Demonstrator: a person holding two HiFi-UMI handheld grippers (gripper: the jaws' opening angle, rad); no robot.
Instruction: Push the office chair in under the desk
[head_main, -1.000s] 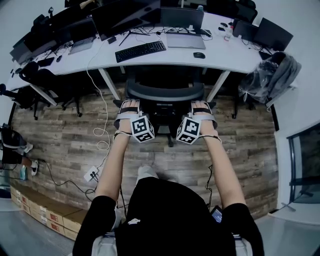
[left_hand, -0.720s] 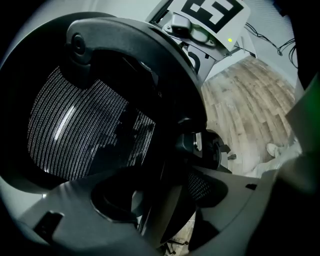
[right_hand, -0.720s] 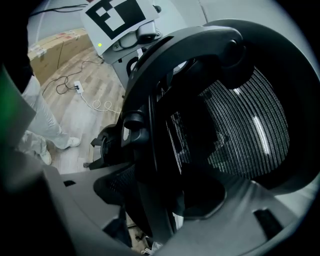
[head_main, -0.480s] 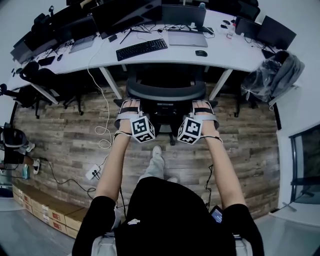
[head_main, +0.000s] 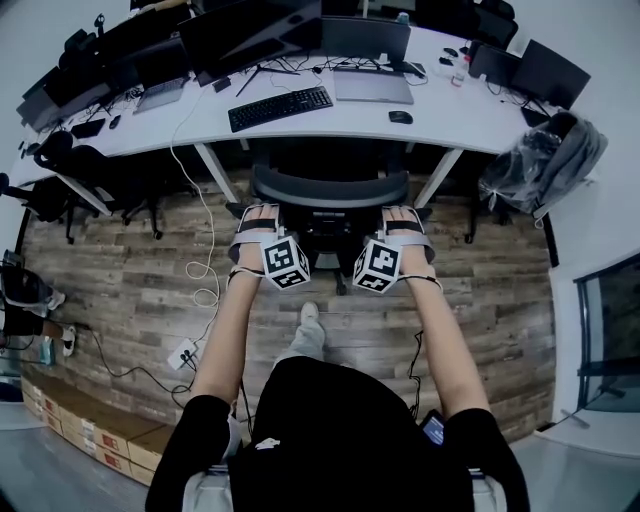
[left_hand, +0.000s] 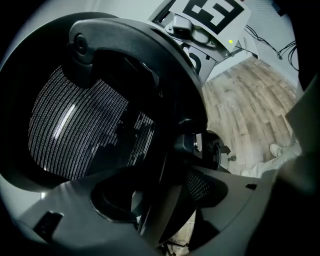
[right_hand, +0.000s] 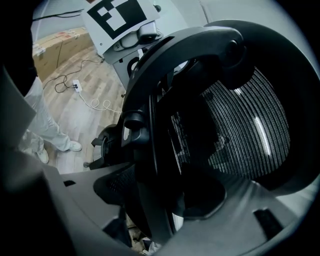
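Note:
A black mesh office chair (head_main: 330, 188) stands at the white desk (head_main: 460, 105), its seat under the desk's edge and its curved back towards me. My left gripper (head_main: 256, 212) grips the left end of the back and my right gripper (head_main: 404, 212) grips the right end. In the left gripper view the back's black rim and mesh (left_hand: 75, 130) fill the picture, and the rim runs down between the grey jaws of the left gripper (left_hand: 165, 210). The right gripper view mirrors this, with the mesh (right_hand: 240, 130) at right and the rim between the jaws of the right gripper (right_hand: 160, 215).
Slanted desk legs (head_main: 222, 172) (head_main: 436, 175) stand on either side of the chair. On the desk lie a keyboard (head_main: 280, 107), a laptop (head_main: 372, 85) and a mouse (head_main: 400, 117). Another chair (head_main: 110, 170) stands at left, a draped chair (head_main: 545, 160) at right. A power strip (head_main: 182, 350) lies on the wood floor.
The person's foot has stepped forward behind the chair. Both grippers keep their hold on the chair back, which has moved little relative to the desk.

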